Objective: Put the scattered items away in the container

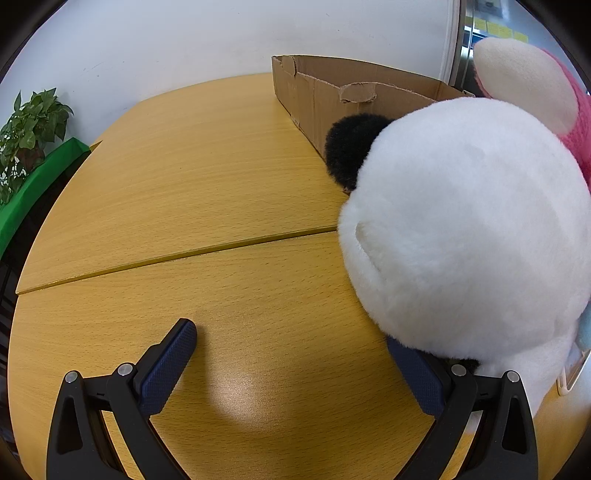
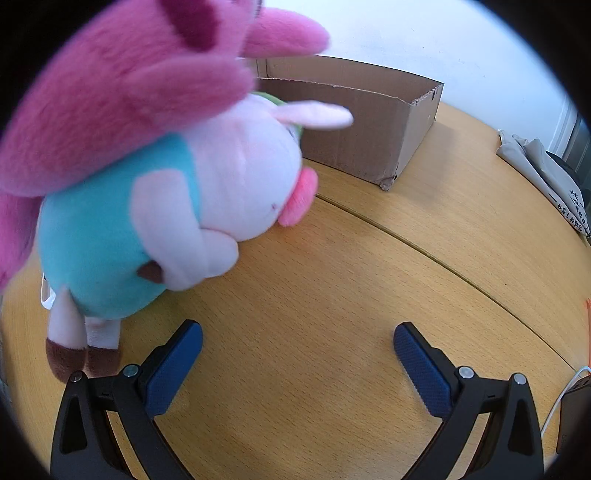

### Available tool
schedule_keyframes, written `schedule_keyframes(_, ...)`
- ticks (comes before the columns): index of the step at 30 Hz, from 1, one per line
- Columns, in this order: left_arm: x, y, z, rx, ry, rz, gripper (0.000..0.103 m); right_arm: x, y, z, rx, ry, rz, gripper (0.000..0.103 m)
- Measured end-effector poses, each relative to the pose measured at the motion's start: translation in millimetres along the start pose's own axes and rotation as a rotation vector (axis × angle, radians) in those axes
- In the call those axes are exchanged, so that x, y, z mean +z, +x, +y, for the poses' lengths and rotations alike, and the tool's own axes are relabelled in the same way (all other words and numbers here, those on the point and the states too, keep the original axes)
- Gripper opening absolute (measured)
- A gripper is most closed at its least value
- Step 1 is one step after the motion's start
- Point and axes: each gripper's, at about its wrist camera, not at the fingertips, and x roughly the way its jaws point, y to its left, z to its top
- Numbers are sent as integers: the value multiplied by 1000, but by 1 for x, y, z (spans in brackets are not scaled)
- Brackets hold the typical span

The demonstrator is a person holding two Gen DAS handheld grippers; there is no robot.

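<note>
— So, what does each view add?
— Left gripper point(image 1: 291, 347), spread, has the panda point(image 1: 461, 229) against its right finger; the right gripper point(image 2: 298, 345), spread, sees a pig point(image 2: 177, 206) beside the box point(image 2: 369, 125).
— Surroundings?
— Wooden table point(image 1: 184, 184), white wall point(image 1: 166, 40), plant point(image 1: 33, 125).

White plush point(image 1: 465, 229) beside cardboard box point(image 1: 332, 99)

This looks like an office or meeting room. A light beech-wood laminate desk point(image 1: 184, 177), made of curved sections joined at a seam, stands against a plain white wall point(image 1: 166, 40). A leafy green potted plant point(image 1: 29, 133) sits at the left edge, and yellow sticky notes point(image 1: 496, 28) cling to a glass panel beside a metal door frame point(image 1: 463, 51).
</note>
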Motion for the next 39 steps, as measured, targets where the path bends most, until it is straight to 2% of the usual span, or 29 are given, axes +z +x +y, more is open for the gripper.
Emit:
schedule_keyframes(26,15,4,9,3,-4,0,103,-3,-4,5,-2,-1,1,103)
schedule_keyframes(30,12,-2,6,25,-31,19,103,-4,-4,18,-37,43,1,103)
schedule_keyframes(32,5,-16,5,61,-74,13,103,-8,-8,26,-53,54,3,102)
schedule_keyframes(34,-4,-46,3,112,-138,-32,103,-18,-18,31,-87,75,16,102)
schedule_keyframes(36,-12,-85,-6,139,-191,-80,103,-35,-42,36,-183,116,24,102)
schedule_keyframes(39,-25,-123,-39,118,-191,-132,103,-53,-91,52,-305,186,-24,102)
